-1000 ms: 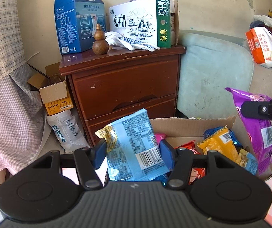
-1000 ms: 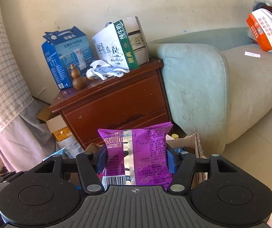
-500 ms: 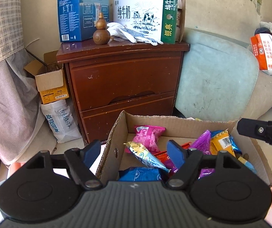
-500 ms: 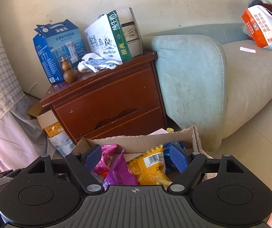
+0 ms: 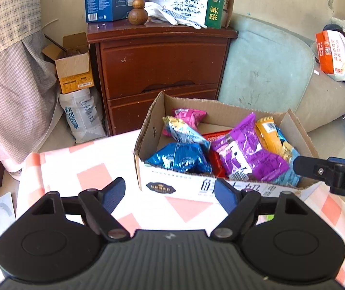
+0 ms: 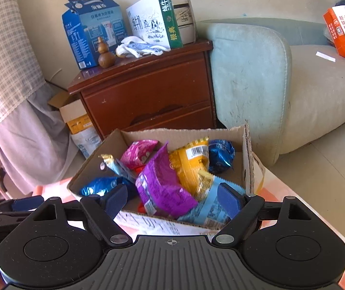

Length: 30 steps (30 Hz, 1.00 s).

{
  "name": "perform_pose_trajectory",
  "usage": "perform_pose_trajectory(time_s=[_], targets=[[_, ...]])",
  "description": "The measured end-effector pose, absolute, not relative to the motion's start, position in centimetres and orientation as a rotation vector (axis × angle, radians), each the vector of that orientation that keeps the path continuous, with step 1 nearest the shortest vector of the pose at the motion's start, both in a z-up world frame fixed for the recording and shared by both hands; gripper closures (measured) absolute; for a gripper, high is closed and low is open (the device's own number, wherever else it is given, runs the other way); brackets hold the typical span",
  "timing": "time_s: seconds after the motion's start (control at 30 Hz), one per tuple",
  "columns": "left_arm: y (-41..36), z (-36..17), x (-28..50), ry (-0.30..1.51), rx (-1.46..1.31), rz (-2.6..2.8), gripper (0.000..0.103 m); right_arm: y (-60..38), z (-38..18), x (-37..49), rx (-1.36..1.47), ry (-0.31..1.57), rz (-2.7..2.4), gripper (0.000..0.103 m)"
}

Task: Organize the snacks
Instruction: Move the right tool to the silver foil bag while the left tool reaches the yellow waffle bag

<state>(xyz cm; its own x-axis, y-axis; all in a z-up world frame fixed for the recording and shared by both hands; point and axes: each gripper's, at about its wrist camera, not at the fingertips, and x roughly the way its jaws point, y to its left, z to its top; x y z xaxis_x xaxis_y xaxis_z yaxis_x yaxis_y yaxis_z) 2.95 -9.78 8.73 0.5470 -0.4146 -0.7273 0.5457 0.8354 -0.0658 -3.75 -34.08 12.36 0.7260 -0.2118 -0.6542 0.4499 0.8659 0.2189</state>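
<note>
- The cardboard box [image 5: 172, 188] on the checkered tabletop [image 5: 80, 169] holds snack packets: purple packet [image 5: 244, 154], yellow [image 6: 191, 164], blue foil [image 5: 182, 157].
- Left hand-held gripper [image 5: 171, 193] and right hand-held gripper [image 6: 172, 199] hover before the box, both spread wide, empty.

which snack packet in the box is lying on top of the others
The purple packet in the middle of the box. It lies tilted across the red and yellow packs beneath it.
</note>
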Motion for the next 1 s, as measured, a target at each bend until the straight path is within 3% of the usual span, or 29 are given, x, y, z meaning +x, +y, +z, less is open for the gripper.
perform_pose_trajectory(time_s=[0.67,1.0], targets=[[-7.2,2.5,-10.7,1.030,0.296,-0.801,0.023,-30.0,7.7,-12.5,0.448,0.958,-0.434,0.018],[-8.5,0.0,-13.3,0.986,0.402,-0.820,0.023,-29.3,5.7,-12.2,0.518,1.039,-0.430,0.018]])
